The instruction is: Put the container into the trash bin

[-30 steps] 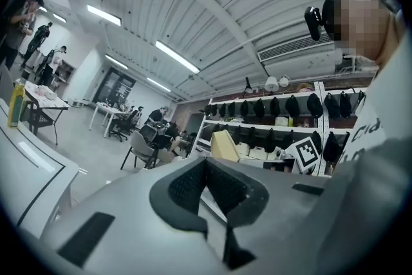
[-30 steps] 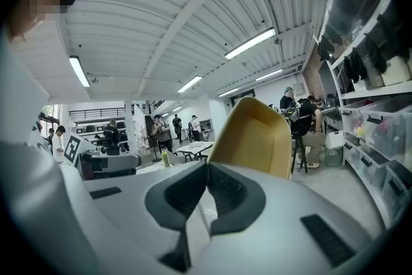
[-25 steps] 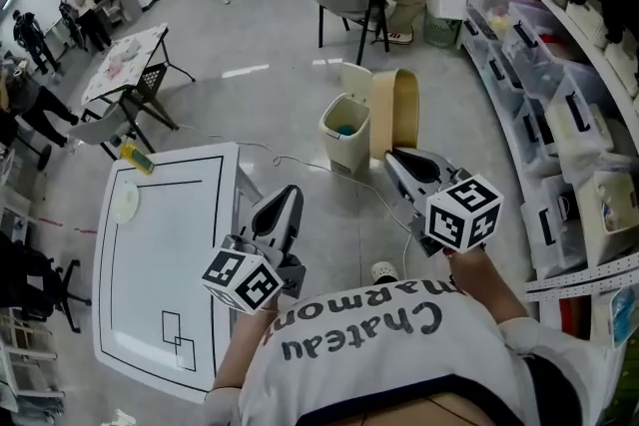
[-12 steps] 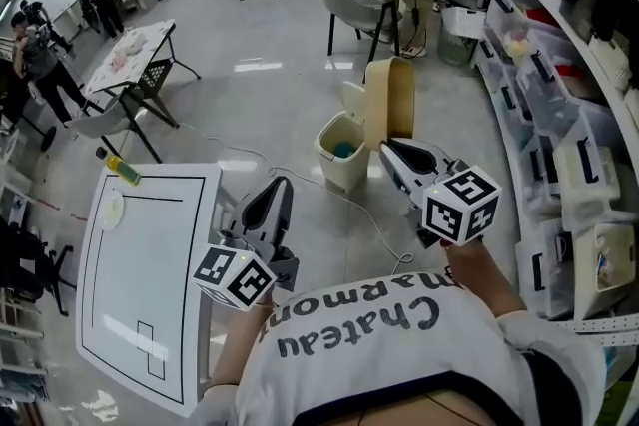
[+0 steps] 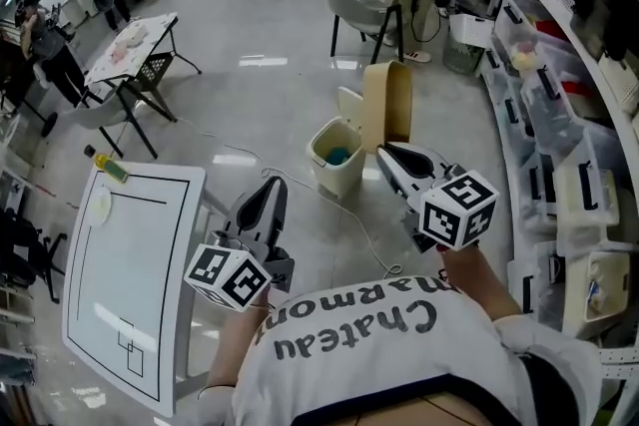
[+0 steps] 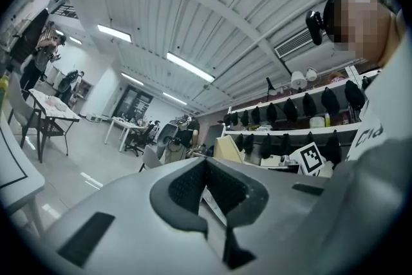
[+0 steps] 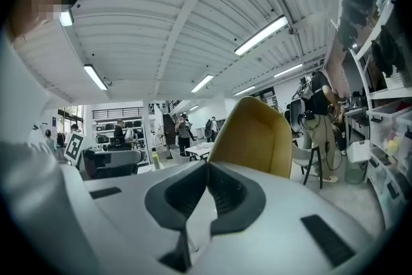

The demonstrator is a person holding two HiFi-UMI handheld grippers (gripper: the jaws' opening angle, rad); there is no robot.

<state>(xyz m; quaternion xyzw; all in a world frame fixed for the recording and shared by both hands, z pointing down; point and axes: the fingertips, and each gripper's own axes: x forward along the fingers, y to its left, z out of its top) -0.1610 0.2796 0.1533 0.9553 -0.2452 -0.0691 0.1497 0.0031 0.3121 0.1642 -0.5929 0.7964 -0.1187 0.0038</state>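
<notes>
The cream trash bin (image 5: 334,158) stands on the floor ahead, its tan lid (image 5: 387,105) tipped up and open. Something blue (image 5: 340,155) lies inside it. My right gripper (image 5: 385,153) hovers just right of the bin's rim, jaws shut with nothing between them. My left gripper (image 5: 273,187) is shut and empty too, left of the bin and short of it. In the right gripper view my right gripper (image 7: 207,167) points at the tan lid (image 7: 254,135). In the left gripper view my left gripper (image 6: 206,164) also shows its jaws closed together.
A white table (image 5: 130,284) sits at the lower left, with a round pale thing (image 5: 100,207) and a yellow bottle (image 5: 105,165) at its far end. A cable (image 5: 300,187) trails across the floor. Shelves with bins (image 5: 559,115) line the right. A chair (image 5: 354,3) and people stand farther back.
The view has swung, so the table has slid left. The bin now sits closer to the right gripper. Both grippers stay shut and empty.
</notes>
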